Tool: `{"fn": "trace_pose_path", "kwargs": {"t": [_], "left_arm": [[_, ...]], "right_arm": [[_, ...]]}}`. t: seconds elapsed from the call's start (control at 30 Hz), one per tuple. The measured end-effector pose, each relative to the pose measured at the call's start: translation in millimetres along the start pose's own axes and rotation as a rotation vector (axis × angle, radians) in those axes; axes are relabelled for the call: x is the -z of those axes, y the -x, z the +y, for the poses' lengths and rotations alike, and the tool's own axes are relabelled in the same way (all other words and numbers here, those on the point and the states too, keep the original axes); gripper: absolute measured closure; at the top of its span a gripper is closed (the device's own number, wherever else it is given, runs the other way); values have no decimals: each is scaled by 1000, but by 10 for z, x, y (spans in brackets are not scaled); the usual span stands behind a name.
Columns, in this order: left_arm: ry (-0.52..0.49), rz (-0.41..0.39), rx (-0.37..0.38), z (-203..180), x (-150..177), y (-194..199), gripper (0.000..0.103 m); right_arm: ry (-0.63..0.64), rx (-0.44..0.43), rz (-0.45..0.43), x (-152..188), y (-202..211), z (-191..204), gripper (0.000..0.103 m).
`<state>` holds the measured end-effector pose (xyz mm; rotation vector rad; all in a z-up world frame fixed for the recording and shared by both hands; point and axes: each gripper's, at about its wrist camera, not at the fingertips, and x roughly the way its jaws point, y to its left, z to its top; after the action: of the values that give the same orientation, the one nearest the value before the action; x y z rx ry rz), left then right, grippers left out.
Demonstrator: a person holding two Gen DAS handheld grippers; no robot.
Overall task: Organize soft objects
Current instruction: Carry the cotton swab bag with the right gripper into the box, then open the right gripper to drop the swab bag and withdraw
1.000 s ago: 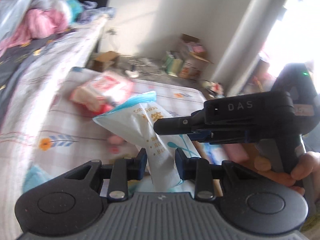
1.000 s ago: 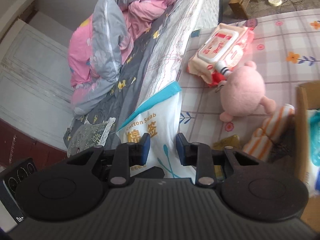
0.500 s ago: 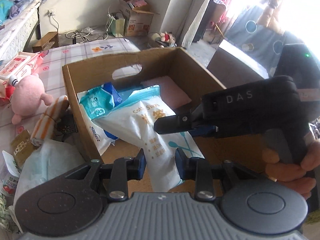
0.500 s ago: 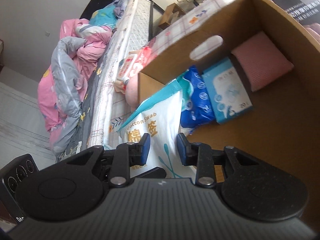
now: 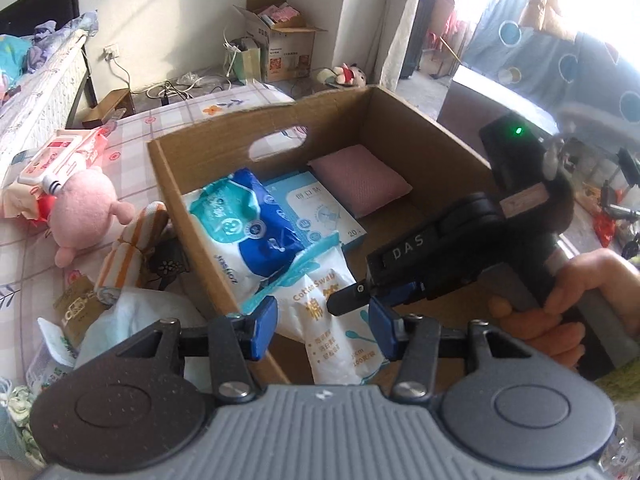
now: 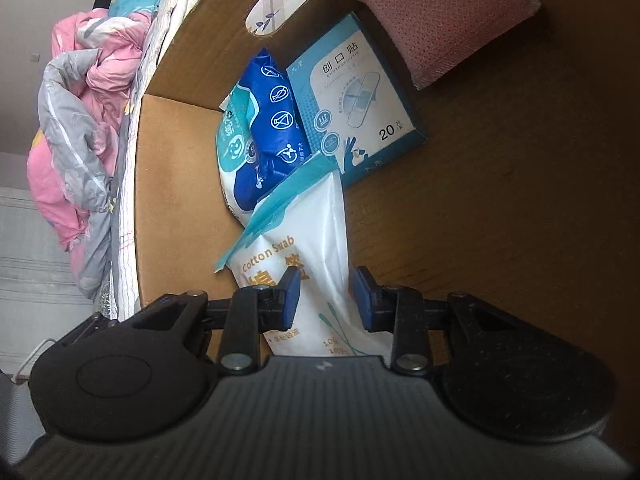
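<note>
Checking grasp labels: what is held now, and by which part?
The right tool grips the cotton swab bag at its lower half, away from the teal top; the left tool is opening its jaws around it.

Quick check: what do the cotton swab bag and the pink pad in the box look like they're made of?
Cotton swab bag: thin glossy plastic film, judging by its sheen and creases. Pink pad: likely matte fabric or sponge-like material, with a fine dotted weave texture; exact material unclear.
</note>
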<state>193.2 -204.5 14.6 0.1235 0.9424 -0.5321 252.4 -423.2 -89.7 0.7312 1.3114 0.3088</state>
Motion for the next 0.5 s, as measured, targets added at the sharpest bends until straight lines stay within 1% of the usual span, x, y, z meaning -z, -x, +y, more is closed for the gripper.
{"fn": "trace_pose_path", "kwargs": {"t": [0.1,0.13,0.17,0.33,0.5], "left_arm": [[34,-23,41,92,19,154,51],[41,-29,45,113,25,200,50],[45,-34,35,130,36,250,46],[56,-65,25,204,45,393,44],[69,-85,8,285,80,476,42]], "right_arm": [[26,0,19,2,-109,69,74],[37,1,27,-6,-148,108,74],[63,13,29,4,-173,156,74],[176,84,48,-20,-242,331,73],[214,124,42,-11,-299,425,70]]}}
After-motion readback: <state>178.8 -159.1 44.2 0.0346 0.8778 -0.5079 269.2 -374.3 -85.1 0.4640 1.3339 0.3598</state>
